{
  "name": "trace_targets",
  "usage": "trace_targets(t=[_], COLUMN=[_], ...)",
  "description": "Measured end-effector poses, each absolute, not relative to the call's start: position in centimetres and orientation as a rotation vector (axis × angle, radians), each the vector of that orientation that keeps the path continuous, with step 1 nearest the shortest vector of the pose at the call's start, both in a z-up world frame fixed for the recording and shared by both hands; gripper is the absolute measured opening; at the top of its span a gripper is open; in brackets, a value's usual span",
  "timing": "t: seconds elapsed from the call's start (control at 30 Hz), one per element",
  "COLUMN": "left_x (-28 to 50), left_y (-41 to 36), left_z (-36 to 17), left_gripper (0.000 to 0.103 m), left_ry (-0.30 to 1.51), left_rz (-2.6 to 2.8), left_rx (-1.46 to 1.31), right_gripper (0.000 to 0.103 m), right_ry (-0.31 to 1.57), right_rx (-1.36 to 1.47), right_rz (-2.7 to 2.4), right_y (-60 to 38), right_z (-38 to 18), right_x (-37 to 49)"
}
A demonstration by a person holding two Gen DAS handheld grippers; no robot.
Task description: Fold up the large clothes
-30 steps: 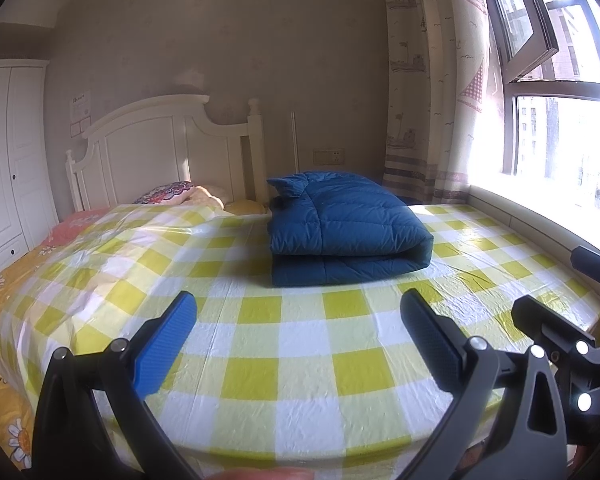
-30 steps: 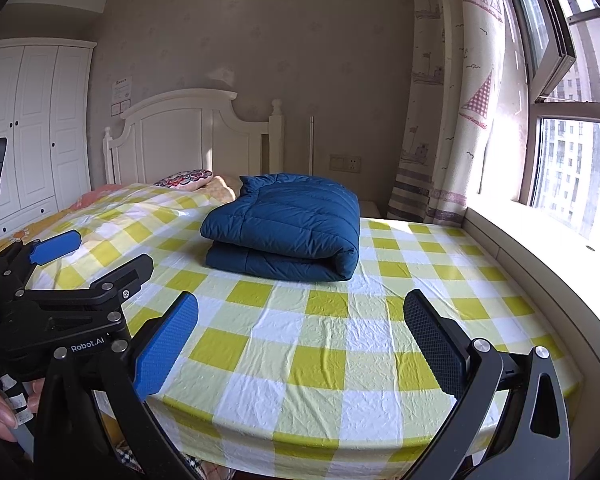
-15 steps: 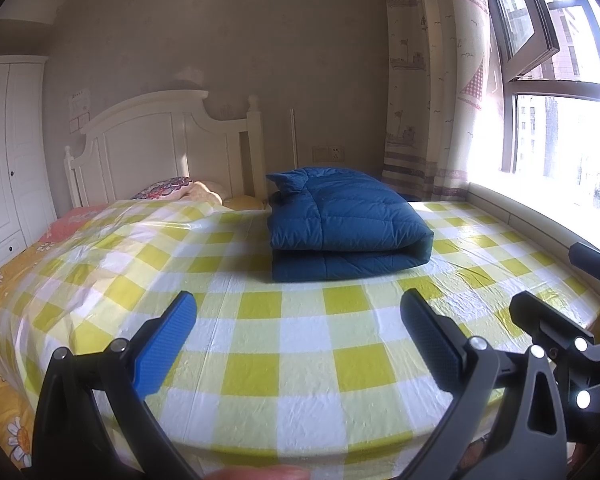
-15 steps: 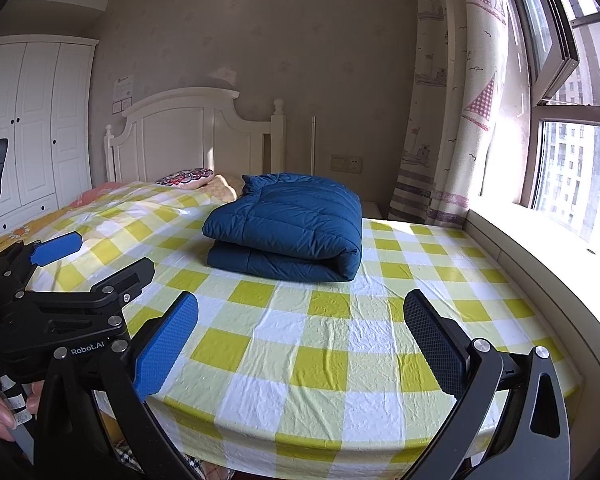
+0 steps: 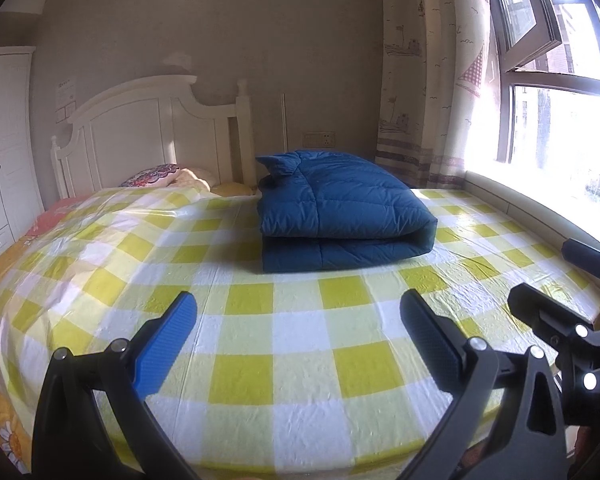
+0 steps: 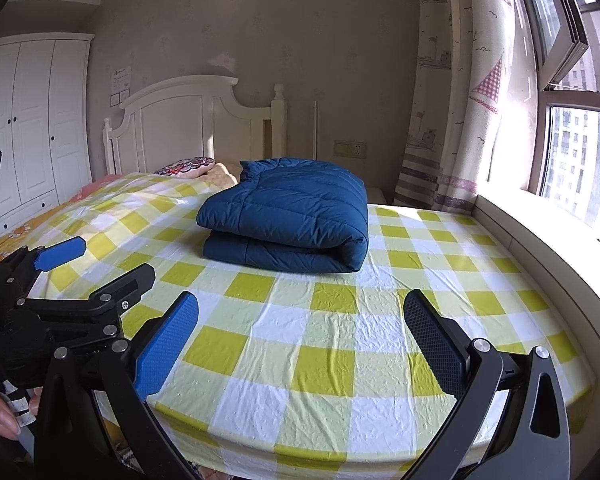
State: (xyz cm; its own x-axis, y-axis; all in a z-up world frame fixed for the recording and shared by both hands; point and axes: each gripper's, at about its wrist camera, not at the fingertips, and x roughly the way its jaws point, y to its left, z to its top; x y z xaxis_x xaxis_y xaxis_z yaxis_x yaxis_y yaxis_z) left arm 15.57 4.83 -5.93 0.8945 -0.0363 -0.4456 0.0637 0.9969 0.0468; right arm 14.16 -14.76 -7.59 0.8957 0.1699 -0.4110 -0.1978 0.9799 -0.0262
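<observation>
A dark blue puffy coat (image 5: 340,210) (image 6: 292,216) lies folded into a thick block on the bed, toward the headboard and right of centre. The bed wears a yellow and white checked cover (image 5: 300,332) (image 6: 324,340). My left gripper (image 5: 298,332) hovers open over the foot end of the bed, well short of the coat, with nothing between its fingers. My right gripper (image 6: 300,332) is open too, held at the same end, empty. The left gripper's body (image 6: 80,300) shows at the left of the right wrist view.
A white headboard (image 5: 156,136) and pillows (image 5: 160,170) stand at the far end. White wardrobe doors (image 6: 32,120) line the left wall. A window sill (image 6: 548,236) and curtain (image 6: 460,92) run along the right side. A hand (image 6: 0,416) shows at the lower left.
Both grippers have drifted slightly, so the bed and coat sit a little lower in the views. Both stay open and the coat has not moved.
</observation>
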Motion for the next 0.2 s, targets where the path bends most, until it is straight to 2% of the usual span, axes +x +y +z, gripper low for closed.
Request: trace_targets(t=[0.1,0.2], left_x=[20.9,27.5], left_y=[8.7,17.0], left_z=[-6.6,-5.8], left_gripper=[0.101,0.101], left_ry=[0.563,0.639], left_rz=[-0.021,0.118], left_rx=[0.079,0.031], right_gripper=[0.099,0.099], right_ry=[0.453,0.474], right_rx=[-0.071,-0.030], right_rz=[0.118,-0.057], right_y=[-18.3,-26.2], right_z=[-7.4,-5.8], right_x=[17.2,20.9])
